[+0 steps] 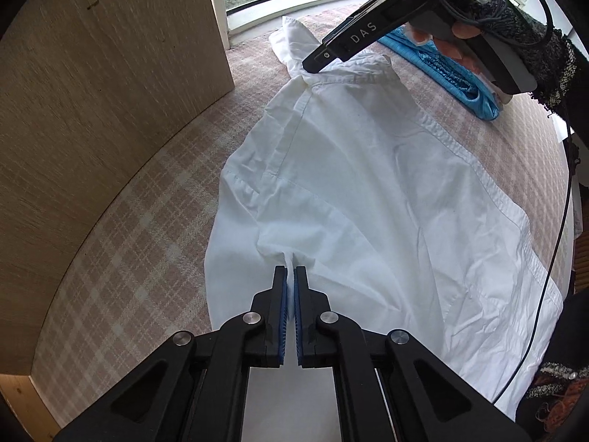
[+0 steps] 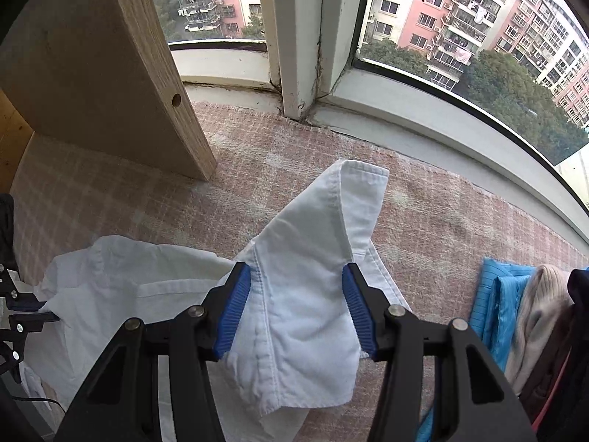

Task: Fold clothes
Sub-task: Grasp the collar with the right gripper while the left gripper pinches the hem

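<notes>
White cotton shirt (image 1: pixel 368 191), creased, lies spread on my work surface, a pink-and-cream plaid cloth (image 1: pixel 121 258); its near hem is hidden behind my left gripper's frame, and its right edge runs out of the left wrist view. My left gripper (image 1: pixel 290 276) has its jaws together on a pinched ridge of shirt fabric. My right gripper (image 2: pixel 296 276) has its jaws apart, straddling the collar end of the shirt; fabric fills the gap and the blue pads (image 2: pixel 235 302) lie against it on both sides, but I cannot tell whether they press it. In the left wrist view that same gripper comes in from the upper right with its tip at the collar, white letters "DAS" readable on its side; the hand (image 1: pixel 467 29) carrying it is mostly covered by a dark knitted sleeve (image 1: pixel 530 44) and looped black cable (image 1: pixel 559 221). Blue garment (image 2: pixel 497 302) and a beige one (image 2: pixel 541 313) are piled at the right, cut off by the frame, with darker items beside them that I cannot make out. Pale wood panel (image 2: pixel 121 73) with one drilled hole stands at the left. Curved window (image 2: pixel 460 37) with a white sill (image 2: pixel 423 118) backs the surface; pink apartment blocks (image 2: pixel 423 3) and trees (image 2: pixel 515 88) show outside.
</notes>
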